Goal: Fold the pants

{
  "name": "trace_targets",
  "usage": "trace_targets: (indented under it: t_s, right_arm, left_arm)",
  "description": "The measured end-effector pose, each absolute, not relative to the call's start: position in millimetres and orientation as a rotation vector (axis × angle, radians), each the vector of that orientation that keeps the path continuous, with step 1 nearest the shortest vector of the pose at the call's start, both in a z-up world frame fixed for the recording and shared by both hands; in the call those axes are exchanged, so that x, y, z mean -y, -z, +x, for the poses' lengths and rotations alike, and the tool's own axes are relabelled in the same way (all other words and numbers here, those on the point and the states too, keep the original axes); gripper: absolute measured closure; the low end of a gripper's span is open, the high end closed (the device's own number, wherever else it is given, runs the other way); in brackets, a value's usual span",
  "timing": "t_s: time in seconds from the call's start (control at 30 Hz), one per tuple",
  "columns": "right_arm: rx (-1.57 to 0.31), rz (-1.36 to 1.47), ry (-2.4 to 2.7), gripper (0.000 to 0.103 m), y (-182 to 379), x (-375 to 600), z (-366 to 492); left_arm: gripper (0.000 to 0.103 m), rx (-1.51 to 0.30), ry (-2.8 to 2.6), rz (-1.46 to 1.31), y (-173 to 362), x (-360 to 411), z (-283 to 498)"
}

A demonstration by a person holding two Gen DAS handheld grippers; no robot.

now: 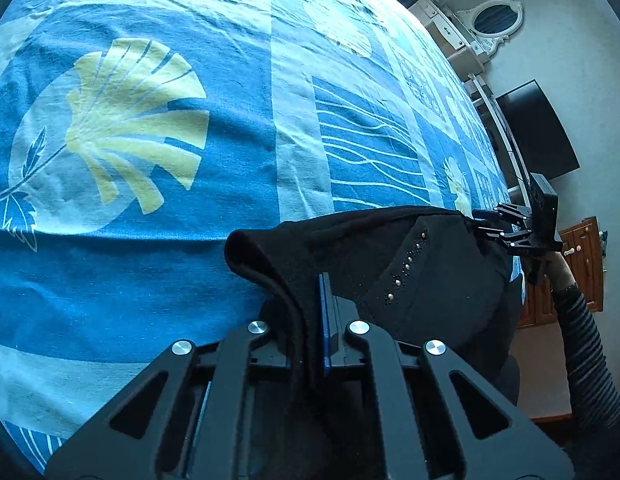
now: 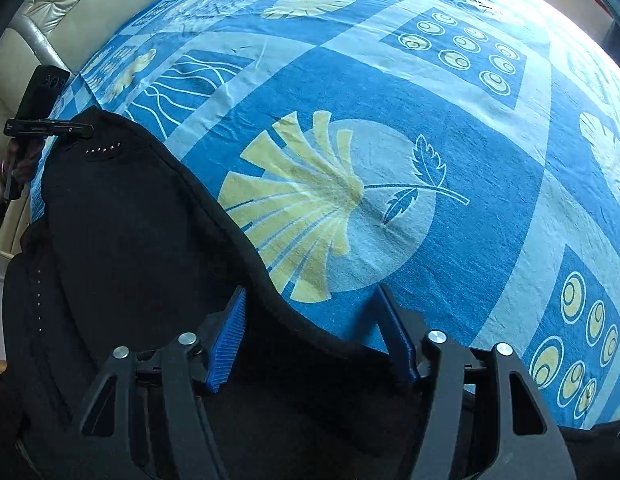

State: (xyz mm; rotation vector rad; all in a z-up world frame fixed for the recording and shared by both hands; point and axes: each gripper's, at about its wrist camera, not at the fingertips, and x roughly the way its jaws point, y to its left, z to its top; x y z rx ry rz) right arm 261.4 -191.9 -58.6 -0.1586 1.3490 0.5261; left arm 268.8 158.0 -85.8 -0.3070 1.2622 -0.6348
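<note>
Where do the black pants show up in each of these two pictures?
Left wrist view: black pants lie lower centre to right, pinched in the left gripper.
Right wrist view: pants fill the lower left, edge between the right gripper fingers.
Shared landmark: the yellow fan leaf on the bedspread.

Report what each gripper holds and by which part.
The left gripper is shut on the black pants, pinching a fold of their top edge. The right gripper stands open astride the edge, pads not pressing.

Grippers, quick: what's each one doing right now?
Left gripper: shut on the black pants, pinching a fabric edge.
Right gripper: jaws apart, pants edge lying between them, pads not pressing it.
</note>
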Motion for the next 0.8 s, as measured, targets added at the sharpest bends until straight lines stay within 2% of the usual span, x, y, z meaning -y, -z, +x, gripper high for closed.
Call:
trace_targets:
  t_s: [0.03,0.23,0.43,0.6,0.8]
  right_arm:
    - [-1.338,-0.187,-0.53,0.09,54,186,258]
    - [-1.081,-0.265,-0.366,0.092,-18,182,235]
    - [-0.853,-0.332,-0.263,0.092,-78,176,163]
    - [-0.768,-0.423,-0.215,0.092,-79,149,92]
    - [-0.739,-0.513,-0.196,0.092,-48,123,17]
  left_arm:
    - [0.096,-1.238,0.629,-0.294,80,-157,269]
    - [0.097,-1.087,0.63,-0.36,35,-165,270]
    - [0.097,-0.973,0.659,-0.409,-7,-172,242]
    - [0.097,-0.929,0.678,-0.371,-28,-167,186]
    - [0.097,-0.962,0.635,-0.336,-9,-182,117]
